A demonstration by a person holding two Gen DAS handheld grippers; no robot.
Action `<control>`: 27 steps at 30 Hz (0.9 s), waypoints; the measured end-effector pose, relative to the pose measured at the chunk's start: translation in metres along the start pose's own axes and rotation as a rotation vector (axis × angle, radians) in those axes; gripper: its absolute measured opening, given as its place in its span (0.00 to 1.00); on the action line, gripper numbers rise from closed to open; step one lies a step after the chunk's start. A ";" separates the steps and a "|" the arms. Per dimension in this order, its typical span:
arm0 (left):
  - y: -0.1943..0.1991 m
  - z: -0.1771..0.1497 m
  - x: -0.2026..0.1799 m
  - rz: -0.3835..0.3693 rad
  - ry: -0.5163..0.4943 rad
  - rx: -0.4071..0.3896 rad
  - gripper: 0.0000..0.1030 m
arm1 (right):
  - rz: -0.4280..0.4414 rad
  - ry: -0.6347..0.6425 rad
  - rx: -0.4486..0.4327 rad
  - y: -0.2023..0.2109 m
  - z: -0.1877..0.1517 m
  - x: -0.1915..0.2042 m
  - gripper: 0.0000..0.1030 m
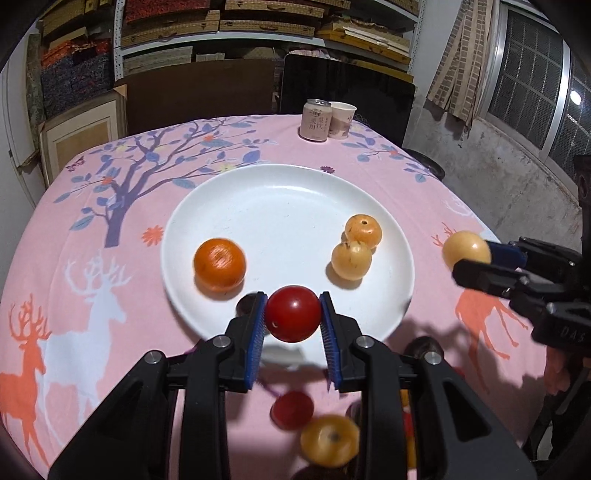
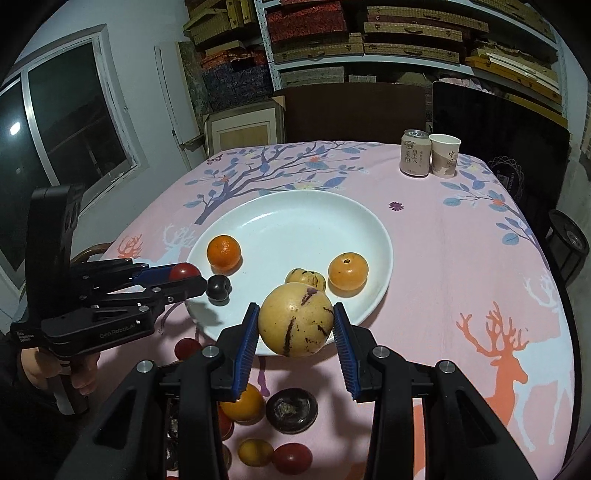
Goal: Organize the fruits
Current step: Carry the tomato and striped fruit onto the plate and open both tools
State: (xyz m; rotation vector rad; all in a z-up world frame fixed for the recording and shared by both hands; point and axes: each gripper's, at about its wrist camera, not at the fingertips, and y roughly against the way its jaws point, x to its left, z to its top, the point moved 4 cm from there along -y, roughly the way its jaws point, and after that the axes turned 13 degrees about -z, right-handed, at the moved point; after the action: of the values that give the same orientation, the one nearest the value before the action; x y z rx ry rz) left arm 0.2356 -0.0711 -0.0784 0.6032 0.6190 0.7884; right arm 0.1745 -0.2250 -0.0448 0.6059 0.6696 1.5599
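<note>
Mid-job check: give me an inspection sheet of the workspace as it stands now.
Surface: pink deer-print tablecloth.
Job's things: white plate holds an orange fruit, a yellow-orange fruit, a small streaked yellow fruit and a dark fruit; more fruits lie on the cloth nearby.
Clutter: can, paper cup.
Grippers: left tongs grip a red fruit; right tongs grip a large yellow fruit.
Cables: nothing seen.
Surroundings: shelves of boxes, window.

We see dim indoor light, glare on the plate (image 1: pixel 288 221), blurred near fruit, and bent, dark fisheye edges.
</note>
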 end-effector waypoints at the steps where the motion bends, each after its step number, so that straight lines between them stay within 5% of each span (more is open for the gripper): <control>1: -0.006 0.003 0.000 -0.002 -0.002 0.003 0.27 | -0.003 0.001 0.007 -0.005 0.001 -0.001 0.39; 13: -0.050 0.011 0.003 0.011 0.006 0.065 0.27 | -0.019 0.037 0.053 -0.052 0.008 0.005 0.39; 17: -0.045 0.010 0.006 0.023 0.026 0.033 0.62 | -0.058 0.094 0.040 -0.057 0.008 0.012 0.39; 27: 0.016 -0.011 -0.001 0.013 0.043 -0.041 0.65 | -0.062 0.053 -0.017 -0.016 -0.001 -0.005 0.44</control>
State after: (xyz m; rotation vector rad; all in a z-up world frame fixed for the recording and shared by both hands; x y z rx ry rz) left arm 0.2201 -0.0598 -0.0749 0.5547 0.6371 0.8258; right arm 0.1855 -0.2286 -0.0569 0.5274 0.7082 1.5268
